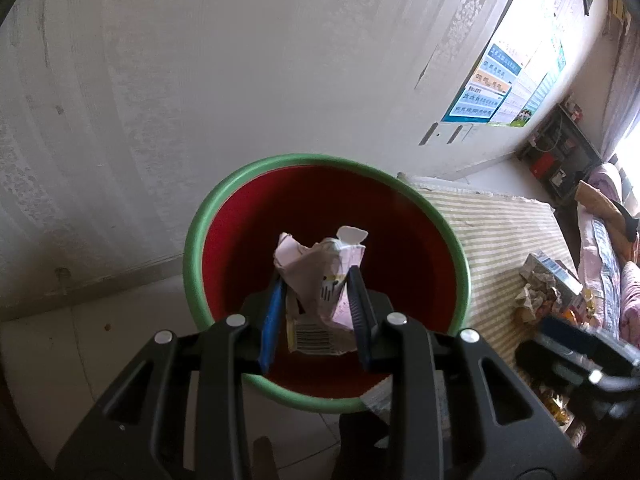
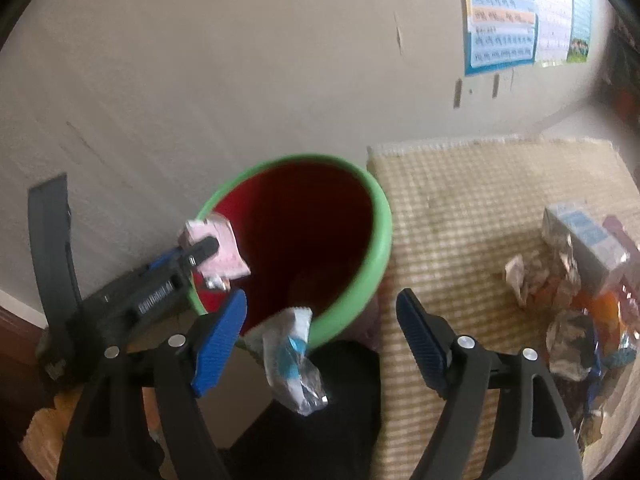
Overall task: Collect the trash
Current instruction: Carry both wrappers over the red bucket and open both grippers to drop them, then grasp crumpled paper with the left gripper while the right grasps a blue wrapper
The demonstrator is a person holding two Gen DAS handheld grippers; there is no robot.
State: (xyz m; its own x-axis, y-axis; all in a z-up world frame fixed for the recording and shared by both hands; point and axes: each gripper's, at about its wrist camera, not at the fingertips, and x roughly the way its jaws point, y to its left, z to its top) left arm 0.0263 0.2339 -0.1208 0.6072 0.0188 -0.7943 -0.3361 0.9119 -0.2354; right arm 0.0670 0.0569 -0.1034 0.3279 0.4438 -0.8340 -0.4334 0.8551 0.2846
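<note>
A red bin with a green rim [image 1: 192, 248] stands by the wall; it also shows in the right wrist view [image 2: 380, 236]. My left gripper [image 1: 316, 284] is shut on a crumpled pink carton [image 1: 320, 264] and holds it over the bin's mouth; it shows in the right wrist view [image 2: 200, 254] with the carton [image 2: 224, 248]. My right gripper [image 2: 320, 308] is open. A clear and blue plastic wrapper [image 2: 292, 356] hangs between its fingers, at the bin's near rim, free of both pads.
A striped woven mat [image 2: 460, 216] lies right of the bin. A pile of trash [image 2: 568, 280] with a blue-and-white carton [image 2: 584, 236] and foil wrappers sits at its right end, also in the left wrist view [image 1: 548, 288]. Posters [image 2: 504, 20] hang on the wall.
</note>
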